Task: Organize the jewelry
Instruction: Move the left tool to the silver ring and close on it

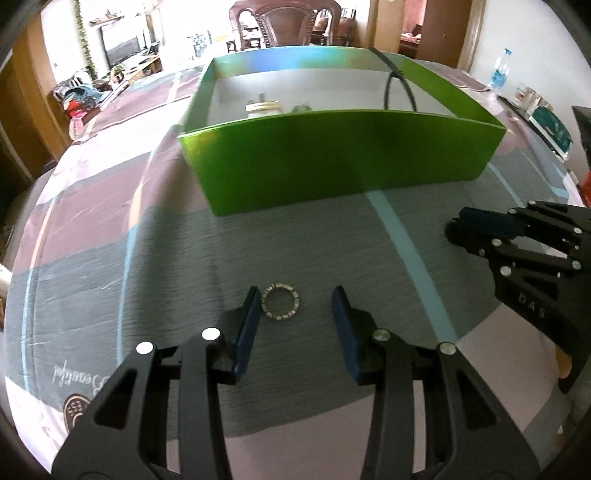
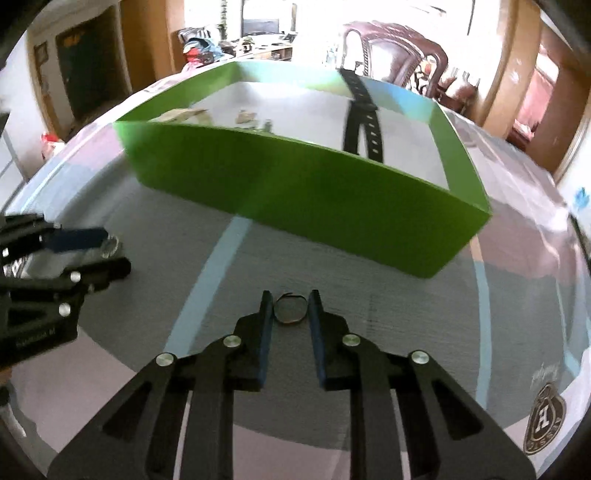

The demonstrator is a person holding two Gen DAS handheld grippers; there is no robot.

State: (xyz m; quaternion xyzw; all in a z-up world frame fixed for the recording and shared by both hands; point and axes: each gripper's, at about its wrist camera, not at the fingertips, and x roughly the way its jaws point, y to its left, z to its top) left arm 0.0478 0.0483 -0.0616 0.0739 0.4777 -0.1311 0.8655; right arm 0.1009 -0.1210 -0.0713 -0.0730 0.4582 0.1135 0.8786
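A silver studded ring (image 1: pixel 280 286) lies on the grey cloth between the fingers of my left gripper (image 1: pixel 295 295). It sits close to the left pad, and the jaws stand open around it. My right gripper (image 2: pixel 290 295) has its blue pads against both sides of a thin dark ring (image 2: pixel 289 322) on the cloth. Behind both stands an open green box (image 1: pixel 332 162) holding small jewelry pieces (image 1: pixel 264 107) and a black watch strap (image 2: pixel 364 122). Each gripper shows in the other's view: the right gripper (image 1: pixel 456 230) and the left gripper (image 2: pixel 110 254).
A striped grey, pink and blue tablecloth (image 1: pixel 406 236) covers the table. A water bottle (image 1: pixel 500 72) and boxes (image 1: pixel 550 125) stand at the far right edge. A carved wooden chair (image 1: pixel 284 22) is behind the table.
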